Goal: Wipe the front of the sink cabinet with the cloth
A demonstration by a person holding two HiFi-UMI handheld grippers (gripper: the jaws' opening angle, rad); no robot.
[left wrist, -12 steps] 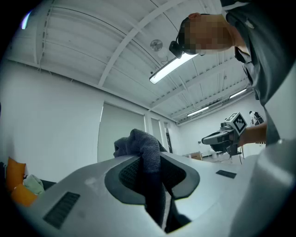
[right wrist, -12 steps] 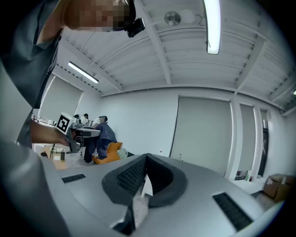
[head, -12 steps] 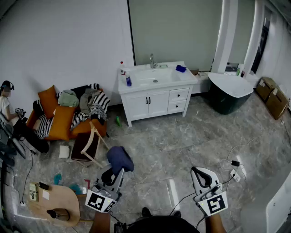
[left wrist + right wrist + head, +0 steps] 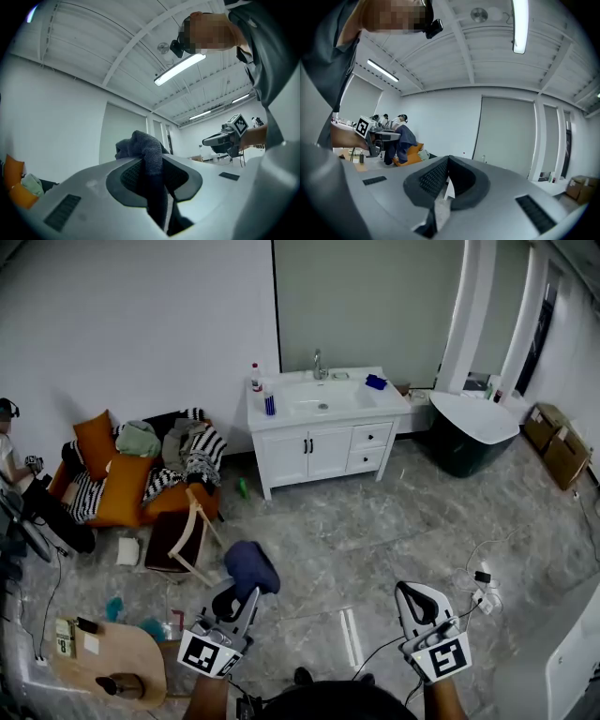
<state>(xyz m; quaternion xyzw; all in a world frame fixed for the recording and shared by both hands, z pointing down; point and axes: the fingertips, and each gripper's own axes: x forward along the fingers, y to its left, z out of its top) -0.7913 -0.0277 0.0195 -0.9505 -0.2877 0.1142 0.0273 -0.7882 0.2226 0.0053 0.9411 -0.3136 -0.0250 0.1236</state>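
Grey floor (image 4: 394, 521), one sink cabinet (image 4: 323, 452), one cloth (image 4: 251, 567) pinched in left gripper (image 4: 238, 594)

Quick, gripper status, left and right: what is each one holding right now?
Left gripper: jaws closed on the dark blue cloth.
Right gripper: jaws closed, holding nothing.
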